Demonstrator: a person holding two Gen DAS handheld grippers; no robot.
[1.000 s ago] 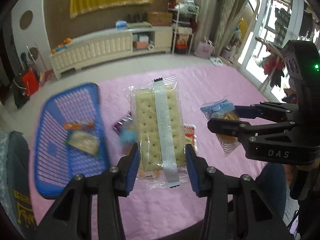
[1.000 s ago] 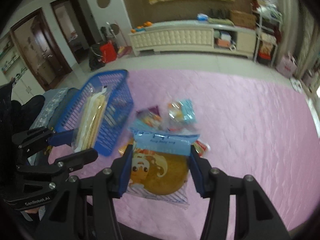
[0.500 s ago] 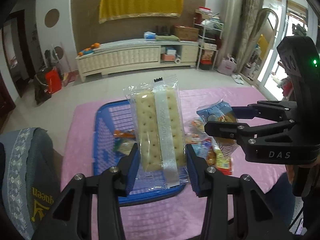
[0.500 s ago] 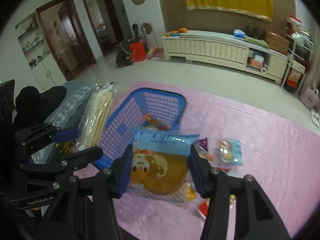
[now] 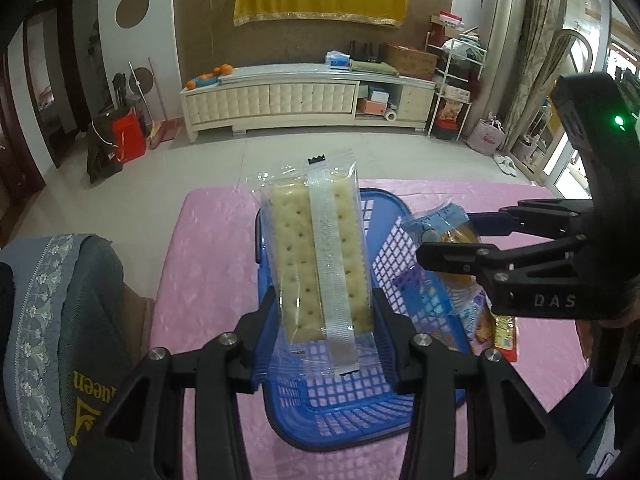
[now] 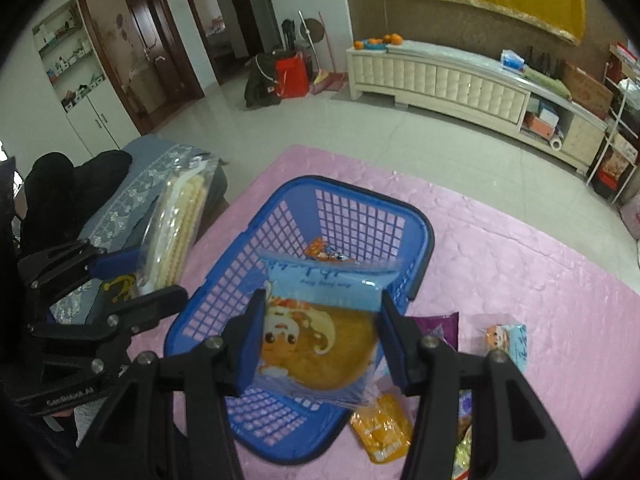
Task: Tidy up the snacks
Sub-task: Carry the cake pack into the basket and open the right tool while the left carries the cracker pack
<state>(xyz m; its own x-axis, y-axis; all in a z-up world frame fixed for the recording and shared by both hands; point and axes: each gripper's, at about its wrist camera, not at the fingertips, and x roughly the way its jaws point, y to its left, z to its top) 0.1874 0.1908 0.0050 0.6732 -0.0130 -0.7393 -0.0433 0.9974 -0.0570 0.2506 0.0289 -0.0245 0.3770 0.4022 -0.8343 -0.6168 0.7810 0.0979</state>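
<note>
Delivery is the step in hand: both snacks hang over the blue basket (image 6: 416, 224) and neither has been let go. The left hand-held gripper (image 5: 326, 320) is clamped narrow on a clear-wrapped cracker packet (image 5: 320, 256), which stands upright between its blue pads with its long seam facing the camera. In the right wrist view the same packet (image 6: 176, 232) appears edge-on, above the basket's left rim. The right hand-held gripper (image 6: 320, 340) is closed at a middling width on a round cake packet (image 6: 320, 336) with a cartoon face and a light-blue header; it sits above the near half of the basket.

The basket rests on the pink-covered bench (image 6: 520, 264), near its left edge, and already holds at least one small orange-wrapped snack (image 6: 324, 252) at the far end. More snacks lie loose on the cloth to the right of the basket: an orange sachet (image 6: 380, 428), a purple packet (image 6: 436, 324) and a small blue-and-orange packet (image 6: 508, 340).

As I judge it, the next move calls for lowering each packet inside the rim before parting the pads, so that neither catches on the mesh wall. The tall cracker packet probably needs tipping flat to lie down. The two grippers stand close beside each other, so releasing one at a time would avoid a knock.
</note>
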